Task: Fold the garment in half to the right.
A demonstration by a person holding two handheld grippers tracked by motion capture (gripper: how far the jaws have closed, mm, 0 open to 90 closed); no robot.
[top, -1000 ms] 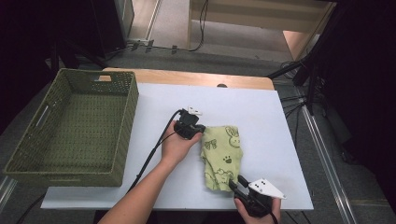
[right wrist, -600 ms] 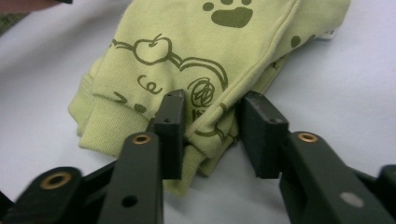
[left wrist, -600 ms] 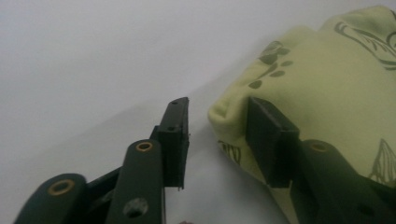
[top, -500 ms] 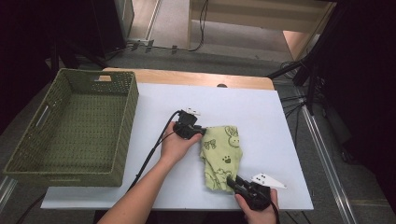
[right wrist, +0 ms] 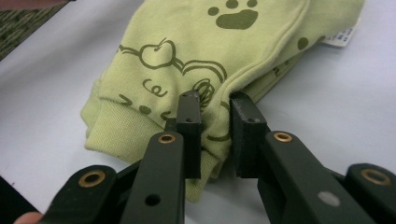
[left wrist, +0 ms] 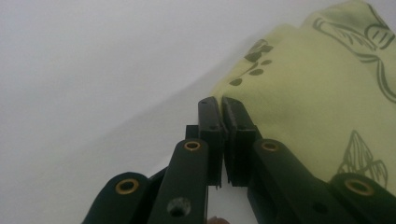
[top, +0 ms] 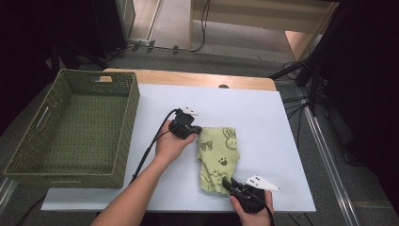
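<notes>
A light green garment (top: 219,155) with dark animal prints lies folded on the white table (top: 263,117). My left gripper (top: 196,131) lies at its far left corner. In the left gripper view its jaws (left wrist: 219,100) are closed together right at the garment's (left wrist: 317,93) edge. My right gripper (top: 228,182) is at the near ribbed hem. Its jaws (right wrist: 215,100) have just been closing, and a bunched fold of the garment (right wrist: 196,51) fills the gap between the pads.
A large green woven basket (top: 127,122) stands on the table's left side, and nothing lies inside it. Bare white table lies beyond and to the right of the garment. A white label (right wrist: 343,37) sticks out at the garment's far side.
The right gripper has edged slightly toward the garment's near hem and now sits on it. The left hand and the garment stay as they were.
</notes>
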